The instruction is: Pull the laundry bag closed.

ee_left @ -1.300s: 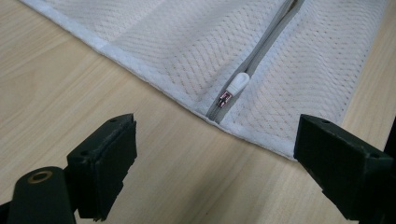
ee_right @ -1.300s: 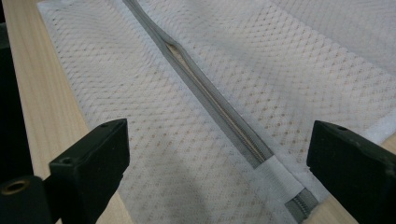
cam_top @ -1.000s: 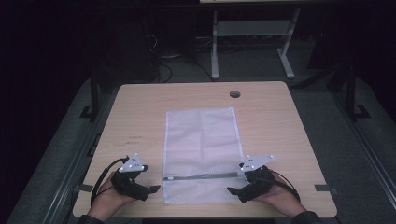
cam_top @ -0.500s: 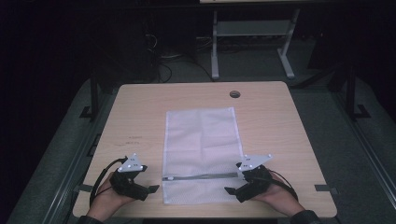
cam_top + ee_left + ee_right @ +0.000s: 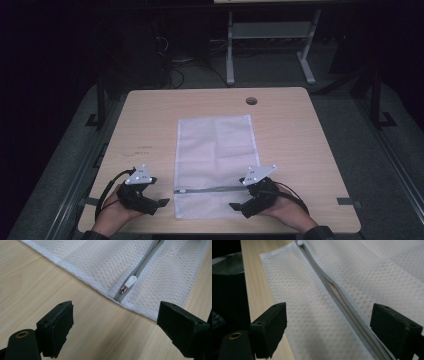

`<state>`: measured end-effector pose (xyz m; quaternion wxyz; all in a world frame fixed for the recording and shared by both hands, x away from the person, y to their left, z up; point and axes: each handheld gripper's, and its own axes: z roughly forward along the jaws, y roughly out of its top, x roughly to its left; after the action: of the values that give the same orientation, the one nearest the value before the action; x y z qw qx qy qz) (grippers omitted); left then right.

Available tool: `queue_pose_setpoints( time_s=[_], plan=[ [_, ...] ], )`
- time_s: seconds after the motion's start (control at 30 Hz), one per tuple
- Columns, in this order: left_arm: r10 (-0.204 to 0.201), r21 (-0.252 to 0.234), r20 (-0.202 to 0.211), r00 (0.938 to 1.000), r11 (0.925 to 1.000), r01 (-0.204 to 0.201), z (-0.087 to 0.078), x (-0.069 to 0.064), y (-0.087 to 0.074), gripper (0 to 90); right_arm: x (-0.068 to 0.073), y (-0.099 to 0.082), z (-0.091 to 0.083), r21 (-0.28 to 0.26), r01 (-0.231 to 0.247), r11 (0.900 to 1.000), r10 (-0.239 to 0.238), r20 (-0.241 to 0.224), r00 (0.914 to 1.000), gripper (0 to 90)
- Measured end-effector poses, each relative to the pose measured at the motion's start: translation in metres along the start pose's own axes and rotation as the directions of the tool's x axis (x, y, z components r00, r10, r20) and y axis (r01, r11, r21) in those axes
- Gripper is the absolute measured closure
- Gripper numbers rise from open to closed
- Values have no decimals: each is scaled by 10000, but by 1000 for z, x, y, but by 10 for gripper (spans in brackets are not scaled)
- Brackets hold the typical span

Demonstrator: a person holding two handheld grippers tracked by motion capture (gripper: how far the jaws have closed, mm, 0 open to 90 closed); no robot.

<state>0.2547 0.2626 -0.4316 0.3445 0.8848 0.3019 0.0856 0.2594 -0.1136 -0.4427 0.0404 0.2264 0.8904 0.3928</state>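
Both tongs gape wide and hold nothing: the left gripper (image 5: 162, 202) sits near the desk's (image 5: 300, 130) front left corner, just beside the mesh bag (image 5: 215, 150), its jaws facing the white zipper pull (image 5: 130, 281). The right gripper (image 5: 236, 206) hovers over the bag's front right part, jaws straddling the grey zipper (image 5: 342, 300). The bag lies flat, running from mid-desk to the front edge.

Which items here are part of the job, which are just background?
In the job:
- white mesh zip bag
- its grey zipper with white pull tab
- left gripper, jaws open
- right gripper, jaws open

Just there:
- light wooden table with round cable hole
- metal stand behind
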Motion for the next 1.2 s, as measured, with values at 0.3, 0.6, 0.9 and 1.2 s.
queue_pose_setpoints(
  time_s=[0.3, 0.6, 0.9, 1.2],
  plan=[
    [-30, -8, 17, 10000, 10000, 30, 0, 0, -1, 130, 3, 22, 15, 112, 329, 9994, -322, -525, 9981, 226],
    [-18, 30, 62, 10000, 10000, 18, 1, 0, -1, 130, 7, 41, 32, 82, 784, 9969, -773, -907, 9929, 337],
    [-51, 18, 81, 10000, 10000, 50, 2, 0, -1, 130, 8, 58, 46, -299, 1052, 9940, -1081, -1227, 9865, 422],
    [-77, 7, 93, 9999, 10000, 77, 2, 1, -2, 130, 6, 74, 60, -595, 1301, 9897, -1370, -1325, 9817, 516]
  ],
)
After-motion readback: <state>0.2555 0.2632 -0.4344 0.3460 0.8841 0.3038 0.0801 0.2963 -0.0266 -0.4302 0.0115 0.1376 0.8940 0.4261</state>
